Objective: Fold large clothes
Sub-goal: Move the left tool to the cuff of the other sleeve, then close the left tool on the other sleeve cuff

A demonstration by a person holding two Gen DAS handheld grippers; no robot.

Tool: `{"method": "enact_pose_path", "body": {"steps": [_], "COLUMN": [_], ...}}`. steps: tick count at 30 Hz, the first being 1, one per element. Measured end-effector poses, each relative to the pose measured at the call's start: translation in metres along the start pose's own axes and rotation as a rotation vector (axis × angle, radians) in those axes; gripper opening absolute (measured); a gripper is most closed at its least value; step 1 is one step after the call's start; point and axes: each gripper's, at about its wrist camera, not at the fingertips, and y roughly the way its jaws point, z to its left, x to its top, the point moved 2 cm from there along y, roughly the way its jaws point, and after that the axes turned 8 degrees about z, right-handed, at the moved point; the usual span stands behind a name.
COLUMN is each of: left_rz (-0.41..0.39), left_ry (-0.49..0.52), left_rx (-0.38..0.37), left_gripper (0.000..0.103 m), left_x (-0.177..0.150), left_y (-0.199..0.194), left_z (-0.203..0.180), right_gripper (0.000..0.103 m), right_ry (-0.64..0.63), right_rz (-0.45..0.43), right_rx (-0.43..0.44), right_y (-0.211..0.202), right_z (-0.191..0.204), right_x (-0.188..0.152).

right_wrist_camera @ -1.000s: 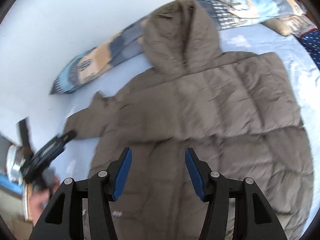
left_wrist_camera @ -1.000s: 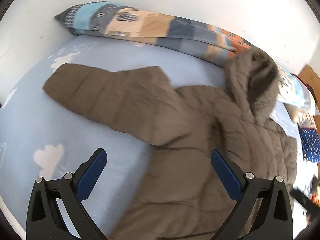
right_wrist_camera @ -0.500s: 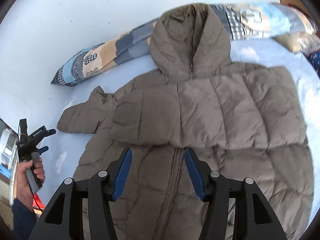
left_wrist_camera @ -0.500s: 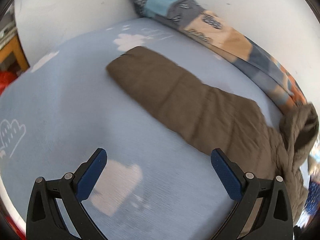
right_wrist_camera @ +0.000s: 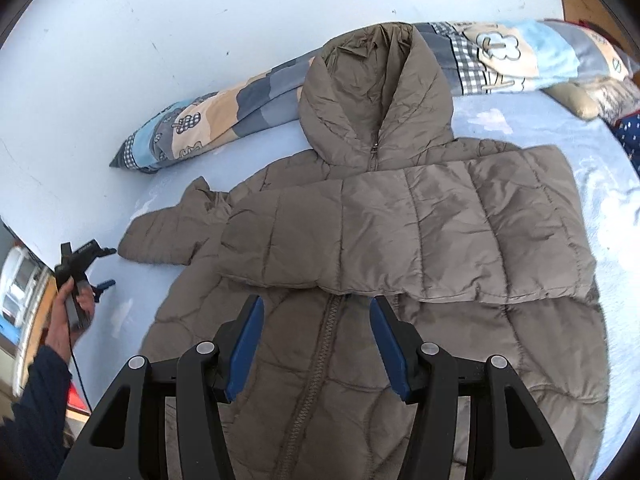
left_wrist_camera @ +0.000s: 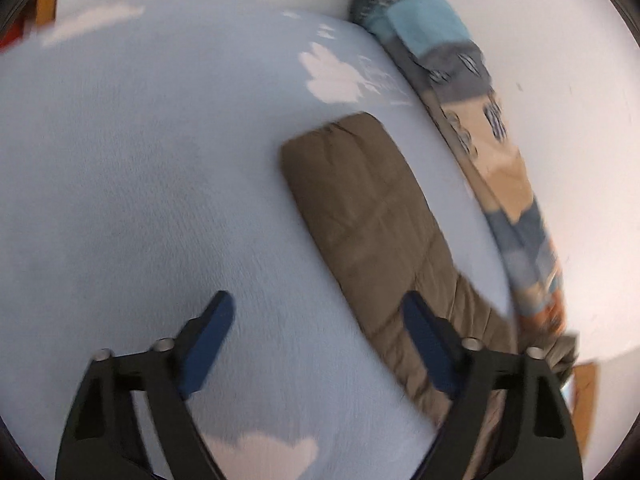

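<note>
The brown jacket point(right_wrist_camera: 400, 264) lies face-up on the bed point(left_wrist_camera: 140, 200). Its unfolded sleeve point(left_wrist_camera: 360, 216) points toward the bed's left edge, nearest the left gripper point(left_wrist_camera: 316, 332), jaws closing on nothing; the right gripper point(right_wrist_camera: 316, 344) hovers half-open, empty.

A hooded puffer jacket point(right_wrist_camera: 400, 320) lies front-up on the bed point(right_wrist_camera: 600, 152), its hood point(right_wrist_camera: 372, 100) toward the wall-side edge and resting against a long patchwork bolster point(right_wrist_camera: 208, 120) that runs along that edge. One sleeve point(right_wrist_camera: 420, 224) is folded across the chest; the other sleeve point(left_wrist_camera: 360, 216) stretches out flat toward the bed's left end, beside the bolster point(left_wrist_camera: 472, 92). The left gripper point(left_wrist_camera: 318, 320) hovers over the sheet near this sleeve's cuff; the right gripper point(right_wrist_camera: 316, 328) hangs above the zipper point(right_wrist_camera: 316, 360).
</note>
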Motion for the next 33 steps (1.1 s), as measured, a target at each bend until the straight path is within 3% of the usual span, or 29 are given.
{"method": "enact_pose_path", "body": {"steps": [4,16,19,23,25,28,33], "left_rz": [-0.021,-0.093,-0.099,-0.104,-0.119,-0.135,-0.165], "left_ry": [-0.059,-0.065,-0.052,-0.038,-0.04,-0.036,0.037], "left_rx": [-0.07,-0.194,-0.216,-0.187,-0.183,-0.165,-0.165], "left_gripper": [0.081,0.076,0.068,0.034,0.026,0.019,0.017], "left_x": [0.02,0.053,0.058,0.06,0.059,0.056,0.048], "left_y": [0.009,0.036,0.041,0.052,0.052,0.046,0.015], "left_z": [0.007,0.008,0.006,0.0,0.0,-0.006,-0.036], "right_gripper": [0.059,0.059,0.059,0.059,0.059,0.059,0.059], "right_ry": [0.02,0.038,0.033,0.024,0.028,0.04,0.11], "right_rz": [-0.004,0.037,0.041,0.043,0.042,0.037,0.003], "right_rx": [0.024,0.03,0.032,0.025,0.021,0.015,0.026], "right_y": [0.002,0.026,0.03,0.034,0.035,0.034,0.025], "right_z": [-0.004,-0.005,-0.002,0.001,0.001,-0.002,-0.016], "right_x": [0.002,0.0,0.0,0.0,0.0,0.002,0.007]}}
